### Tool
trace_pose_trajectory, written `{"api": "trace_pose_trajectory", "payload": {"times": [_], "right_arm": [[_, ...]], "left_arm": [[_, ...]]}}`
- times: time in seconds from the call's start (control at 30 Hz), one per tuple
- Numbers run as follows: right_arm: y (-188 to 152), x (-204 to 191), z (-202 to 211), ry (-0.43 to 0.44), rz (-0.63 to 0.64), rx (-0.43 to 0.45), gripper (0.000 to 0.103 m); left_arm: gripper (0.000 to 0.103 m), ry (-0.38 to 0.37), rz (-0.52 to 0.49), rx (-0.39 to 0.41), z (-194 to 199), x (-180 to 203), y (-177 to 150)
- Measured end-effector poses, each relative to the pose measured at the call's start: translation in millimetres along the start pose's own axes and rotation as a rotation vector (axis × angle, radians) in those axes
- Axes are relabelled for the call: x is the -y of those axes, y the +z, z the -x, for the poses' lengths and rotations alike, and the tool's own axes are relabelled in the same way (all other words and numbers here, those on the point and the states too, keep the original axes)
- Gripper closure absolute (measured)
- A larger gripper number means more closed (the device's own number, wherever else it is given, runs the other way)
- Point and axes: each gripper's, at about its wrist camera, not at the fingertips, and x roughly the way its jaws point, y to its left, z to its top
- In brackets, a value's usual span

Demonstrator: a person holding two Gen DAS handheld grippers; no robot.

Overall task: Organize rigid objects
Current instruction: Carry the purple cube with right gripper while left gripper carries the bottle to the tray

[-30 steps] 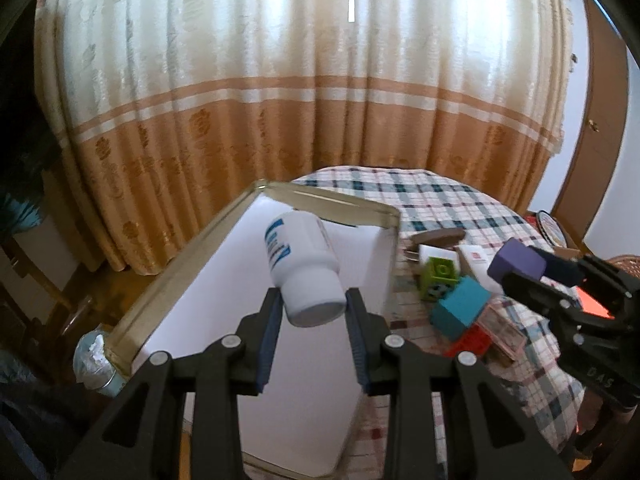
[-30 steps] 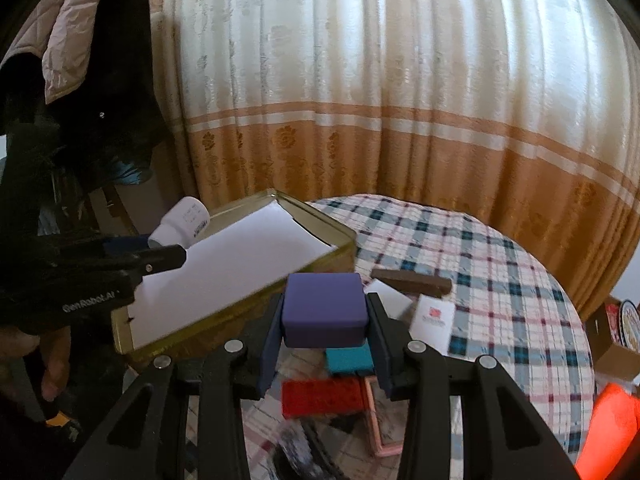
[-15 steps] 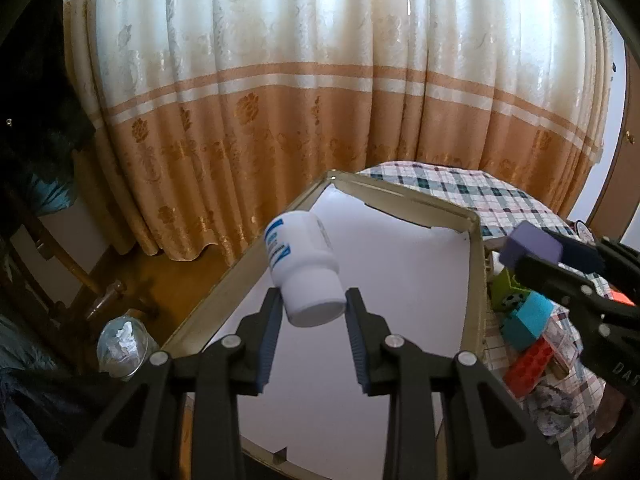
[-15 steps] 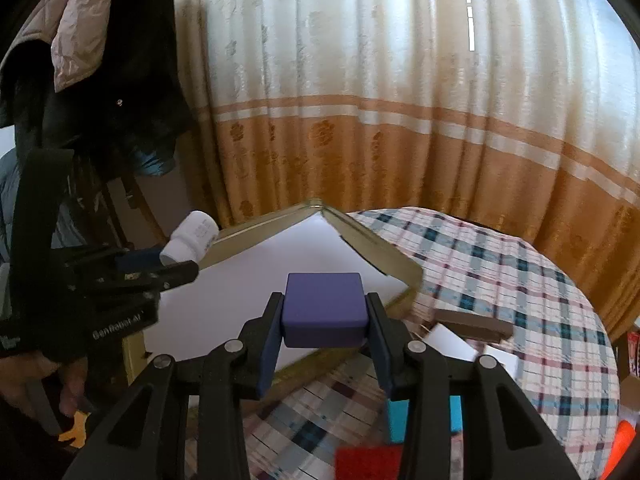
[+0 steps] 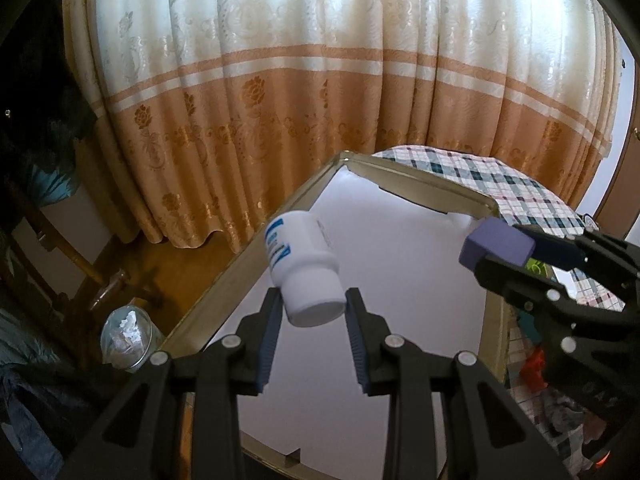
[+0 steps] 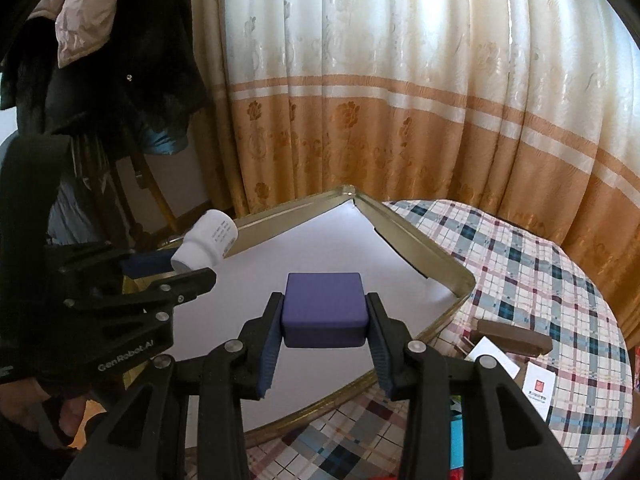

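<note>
Both grippers have swung in over the gold-rimmed tray (image 6: pixel 424 258): left gripper (image 5: pixel 311 322) jaws clamp a white bottle (image 5: pixel 303 266), long axis tilted, near the left rim; right gripper (image 6: pixel 322 334) jaws clamp a purple block (image 6: pixel 323 309) above the right edge.
</note>
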Motion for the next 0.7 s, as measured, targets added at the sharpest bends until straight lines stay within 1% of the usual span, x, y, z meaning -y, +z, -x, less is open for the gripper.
{"api": "trace_pose_trajectory", "payload": {"times": [0.17,0.7], "right_arm": [[-1.6,3.0,-7.5,0.0,-0.002,-0.02,0.061],[-1.5,1.9,-19.2,0.003,0.005,-0.047,0.061]], "left_arm": [[0.072,0.005,0.002,-0.012,-3.6,-2.4,-0.8],[0.072,0.003,-0.002,-0.031,-9.4,-3.3,-1.4]]}}
